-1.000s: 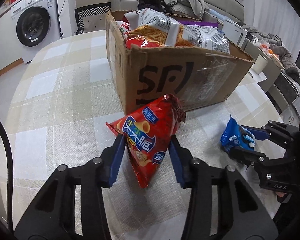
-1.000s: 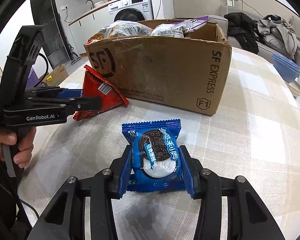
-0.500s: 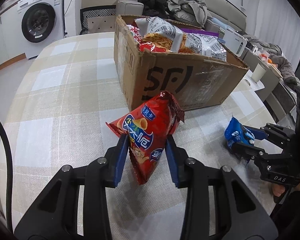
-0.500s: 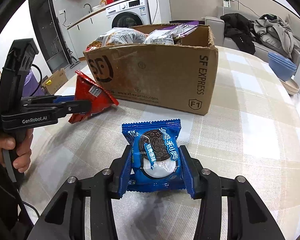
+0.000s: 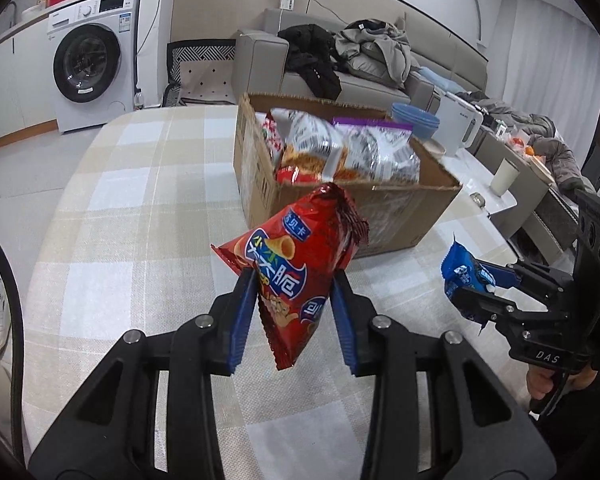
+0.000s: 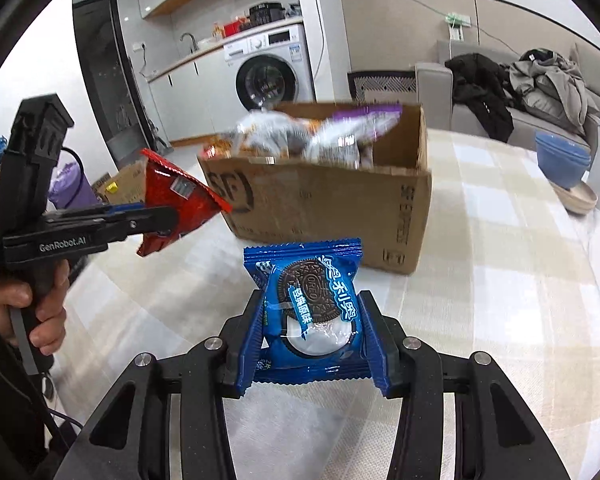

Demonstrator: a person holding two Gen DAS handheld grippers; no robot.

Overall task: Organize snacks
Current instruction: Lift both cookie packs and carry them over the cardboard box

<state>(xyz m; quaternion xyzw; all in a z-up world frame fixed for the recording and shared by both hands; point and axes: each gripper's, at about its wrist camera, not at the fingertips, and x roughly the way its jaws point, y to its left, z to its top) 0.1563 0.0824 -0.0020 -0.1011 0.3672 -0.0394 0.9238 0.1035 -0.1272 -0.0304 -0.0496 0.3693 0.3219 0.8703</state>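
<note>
My left gripper (image 5: 294,280) is shut on a red snack bag (image 5: 296,268), held clear of the checked tablecloth (image 5: 132,216), just in front of the cardboard box (image 5: 400,204). The box holds several snack packs. My right gripper (image 6: 312,300) is shut on a blue cookie packet (image 6: 312,300), also lifted off the table, with the box (image 6: 324,200) beyond it. In the right wrist view the left gripper (image 6: 168,216) shows at the left with the red bag (image 6: 176,200). The left wrist view shows the right gripper (image 5: 476,284) with the blue packet (image 5: 462,272).
A washing machine (image 5: 88,60) stands beyond the table's far left. A sofa with clothes (image 5: 340,60) lies behind the box. Blue bowls (image 6: 564,160) sit at the table's right side. A white cup (image 5: 506,176) and kettle (image 5: 460,124) stand on a side table.
Both grippers have risen with their snacks: the red bag has left the table and sits higher against the box, and the blue packet is lifted too. The left jaws closed tighter on the bag.
</note>
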